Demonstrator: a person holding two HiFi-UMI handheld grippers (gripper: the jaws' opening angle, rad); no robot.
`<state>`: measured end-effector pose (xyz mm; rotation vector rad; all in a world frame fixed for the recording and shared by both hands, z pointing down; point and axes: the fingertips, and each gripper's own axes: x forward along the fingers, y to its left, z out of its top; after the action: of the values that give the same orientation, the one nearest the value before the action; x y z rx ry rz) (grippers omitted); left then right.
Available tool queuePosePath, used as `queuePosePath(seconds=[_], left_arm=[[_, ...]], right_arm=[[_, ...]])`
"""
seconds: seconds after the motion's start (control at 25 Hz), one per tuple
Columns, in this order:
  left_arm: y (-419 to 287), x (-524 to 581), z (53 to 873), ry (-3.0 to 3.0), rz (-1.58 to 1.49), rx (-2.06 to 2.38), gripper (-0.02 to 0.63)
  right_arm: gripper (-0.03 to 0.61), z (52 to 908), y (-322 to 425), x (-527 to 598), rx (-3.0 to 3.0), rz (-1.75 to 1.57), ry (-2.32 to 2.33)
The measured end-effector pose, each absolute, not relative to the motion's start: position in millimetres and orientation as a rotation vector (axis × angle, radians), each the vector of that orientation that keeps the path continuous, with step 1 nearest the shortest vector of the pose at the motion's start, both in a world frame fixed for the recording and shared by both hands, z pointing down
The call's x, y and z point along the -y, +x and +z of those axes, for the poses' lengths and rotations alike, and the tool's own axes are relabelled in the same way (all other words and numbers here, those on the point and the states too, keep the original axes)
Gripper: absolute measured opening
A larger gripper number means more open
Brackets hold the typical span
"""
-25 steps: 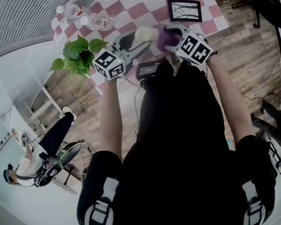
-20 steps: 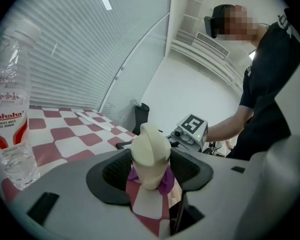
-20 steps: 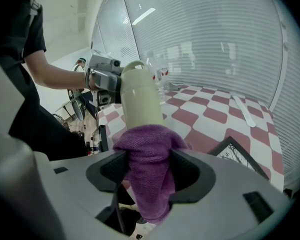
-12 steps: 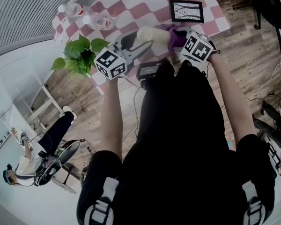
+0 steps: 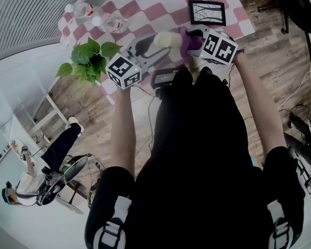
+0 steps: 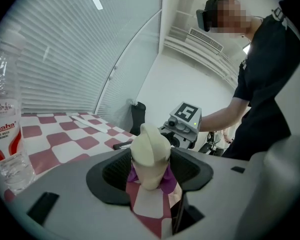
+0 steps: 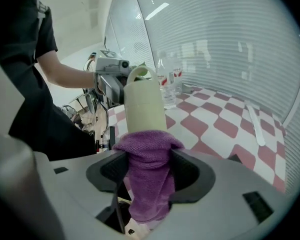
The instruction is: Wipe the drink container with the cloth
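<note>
Now left gripper [image 6: 149, 173] fingers [image 6: 115, 173] wide, gripping drink container [image 6: 150, 151]; right gripper [image 7: 148, 176] fingers [image 7: 191, 174] clamped on cloth [image 7: 149, 189] against it.

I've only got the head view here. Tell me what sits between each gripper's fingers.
Observer: The left gripper view shows the left gripper closed on the cream container, gripping it on both sides.
Operator: Now the right one.
Observer: The right gripper view shows the right gripper clamped on the bunched purple cloth.
Operator: Report whether the cloth meets the container.
Observer: In that view the cloth's top lies against the container's lower part. I cannot tell how hard it presses.
</note>
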<state>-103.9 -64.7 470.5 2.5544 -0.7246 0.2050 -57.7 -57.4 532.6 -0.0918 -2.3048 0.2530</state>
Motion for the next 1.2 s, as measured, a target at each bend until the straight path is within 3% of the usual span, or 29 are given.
queuePosePath(seconds=[0.24, 0.4, 0.52, 1.2], left_arm=[[-104, 66, 470, 2.549, 0.195, 0.752, 0.265], [-103, 66, 470, 2.546, 0.189, 0.761, 0.265], [-100, 67, 467, 2.556, 0.191, 0.764, 0.265], [-89, 74, 462, 2.526, 0.184, 0.859, 0.265]], right_arm=[[0.238, 493, -74, 61, 2.390, 0.167, -0.055], [0.126, 471, -71, 60, 2.459, 0.157, 0.010], [0.087, 461, -68, 58, 2.487, 0.160, 0.034], [0.063, 352, -23, 106, 2.749, 0.197, 0.521]])
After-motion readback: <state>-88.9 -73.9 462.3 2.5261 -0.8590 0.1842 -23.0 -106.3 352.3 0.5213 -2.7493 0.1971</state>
